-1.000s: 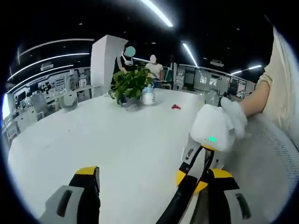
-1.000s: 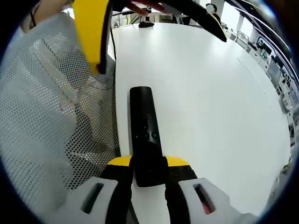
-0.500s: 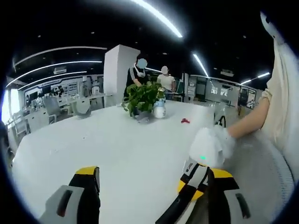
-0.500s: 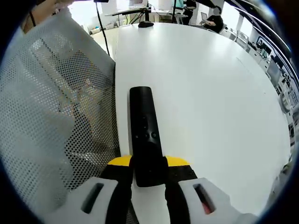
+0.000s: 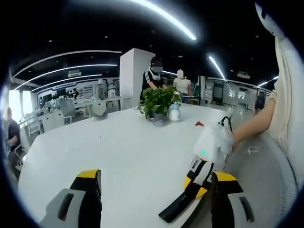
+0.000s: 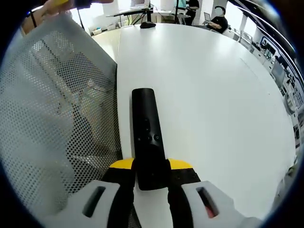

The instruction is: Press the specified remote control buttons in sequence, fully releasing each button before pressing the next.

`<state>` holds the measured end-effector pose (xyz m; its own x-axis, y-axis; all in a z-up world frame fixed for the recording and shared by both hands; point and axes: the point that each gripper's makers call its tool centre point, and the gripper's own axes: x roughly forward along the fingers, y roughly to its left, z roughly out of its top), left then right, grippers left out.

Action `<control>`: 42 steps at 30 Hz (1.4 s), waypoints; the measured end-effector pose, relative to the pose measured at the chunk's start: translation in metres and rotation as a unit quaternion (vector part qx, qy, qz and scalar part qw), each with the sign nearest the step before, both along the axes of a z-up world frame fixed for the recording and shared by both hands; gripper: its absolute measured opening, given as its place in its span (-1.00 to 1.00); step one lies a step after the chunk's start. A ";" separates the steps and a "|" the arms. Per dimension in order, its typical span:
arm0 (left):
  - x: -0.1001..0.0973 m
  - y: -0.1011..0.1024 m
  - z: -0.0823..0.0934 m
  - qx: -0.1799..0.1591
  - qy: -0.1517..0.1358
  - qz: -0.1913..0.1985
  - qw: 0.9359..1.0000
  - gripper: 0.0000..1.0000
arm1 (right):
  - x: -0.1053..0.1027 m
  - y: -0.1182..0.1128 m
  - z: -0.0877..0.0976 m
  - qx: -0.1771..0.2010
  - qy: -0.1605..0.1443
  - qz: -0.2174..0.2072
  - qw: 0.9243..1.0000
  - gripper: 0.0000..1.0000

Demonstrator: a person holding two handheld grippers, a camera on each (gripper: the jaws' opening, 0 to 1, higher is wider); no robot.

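1. In the left gripper view, the left hand-held gripper (image 5: 152, 190) is hanging over the white table (image 5: 109, 147) with its yellow-tipped jaws spread wide and gripping nothing.
2. A potted plant (image 5: 159, 102) and a small white bottle (image 5: 175, 112) are standing together at the table's far side.
3. To the right, the right hand-held gripper (image 5: 197, 183) is reaching in, clamping the black remote control (image 5: 178, 209).
4. In the right gripper view, a mesh chair back (image 6: 57, 123) is sitting left of the table (image 6: 213, 95).
5. The right hand-held gripper (image 6: 151, 173) is squeezing the near end of the remote control (image 6: 146, 133), which is pointing away over the table edge, buttons facing up.
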<state>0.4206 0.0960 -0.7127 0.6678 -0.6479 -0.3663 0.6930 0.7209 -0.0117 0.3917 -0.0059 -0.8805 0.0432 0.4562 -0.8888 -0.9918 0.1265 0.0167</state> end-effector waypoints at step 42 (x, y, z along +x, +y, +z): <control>0.002 0.030 0.013 -0.038 -0.040 0.062 0.997 1.00 | 0.005 0.002 0.001 -0.012 0.024 -0.002 1.000 -0.52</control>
<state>0.4221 0.1260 -0.7001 0.7692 -0.5833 -0.2608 0.6003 0.7995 -0.0176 0.3963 -0.0042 -0.8799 0.0020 0.4347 -0.9005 -0.9895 0.1308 0.0609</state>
